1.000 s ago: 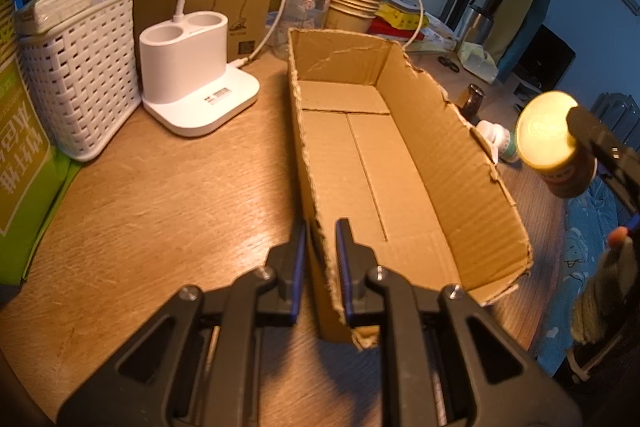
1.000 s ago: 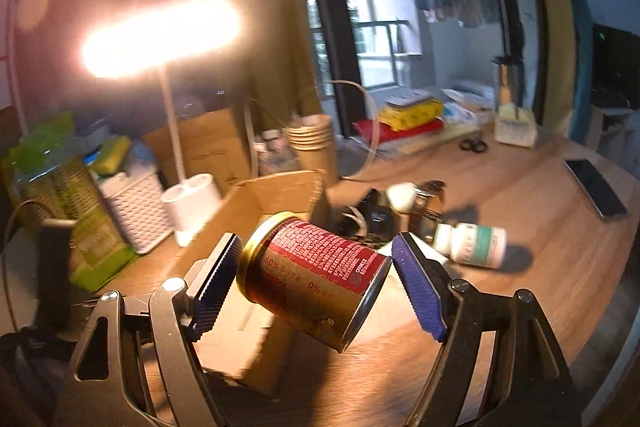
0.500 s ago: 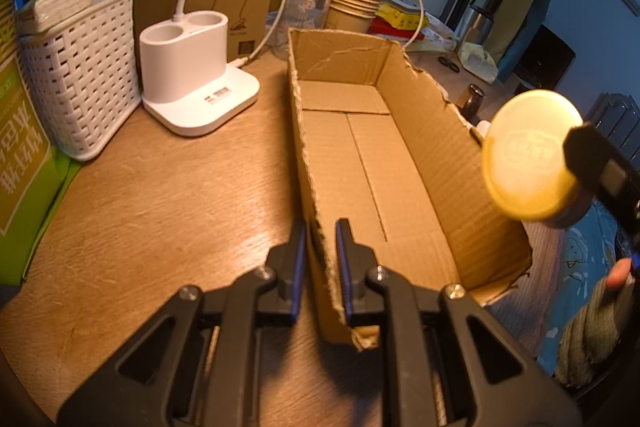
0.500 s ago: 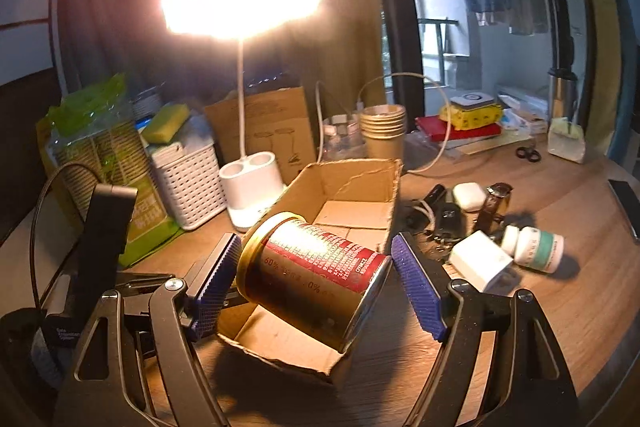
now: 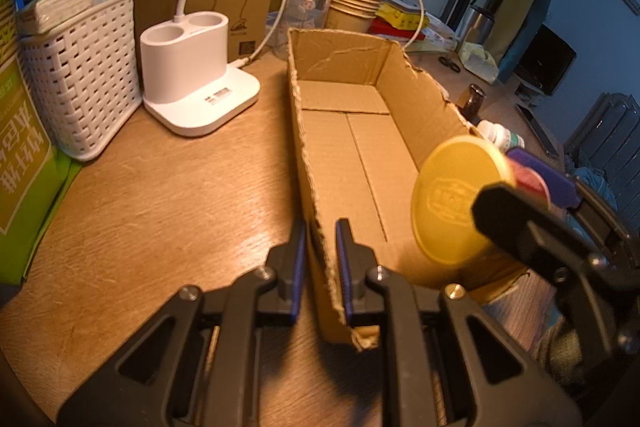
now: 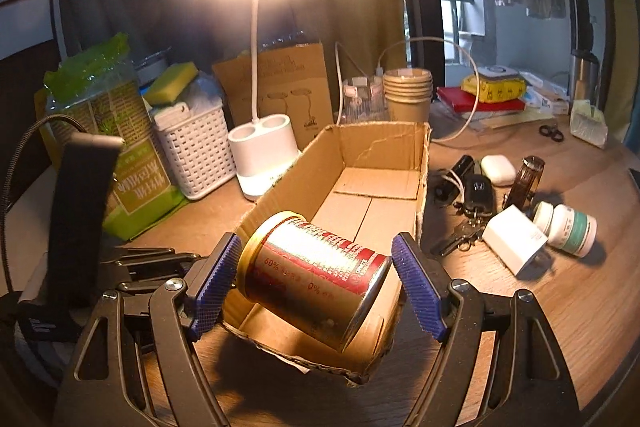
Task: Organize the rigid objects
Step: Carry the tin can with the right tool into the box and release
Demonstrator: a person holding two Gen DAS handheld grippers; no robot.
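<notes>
An open cardboard box (image 5: 360, 147) lies on the wooden table; it also shows in the right wrist view (image 6: 372, 179). My left gripper (image 5: 321, 259) is shut on the box's near left wall. My right gripper (image 6: 316, 287) is shut on a red and gold can (image 6: 312, 275), tilted on its side above the box's near end. In the left wrist view the can's yellow lid (image 5: 456, 203) faces the camera over the box's right wall.
A white lamp base (image 5: 196, 67) and white basket (image 5: 80, 75) stand left of the box. Right of it lie car keys (image 6: 476, 195), a white charger (image 6: 516, 239), a pill bottle (image 6: 568, 227), a dark vial (image 6: 524, 183) and an earbud case (image 6: 498, 169). Paper cups (image 6: 408, 95) stand behind.
My right gripper has carried the can left and down, from beside the box to over its near end. My left gripper has kept its hold on the box wall.
</notes>
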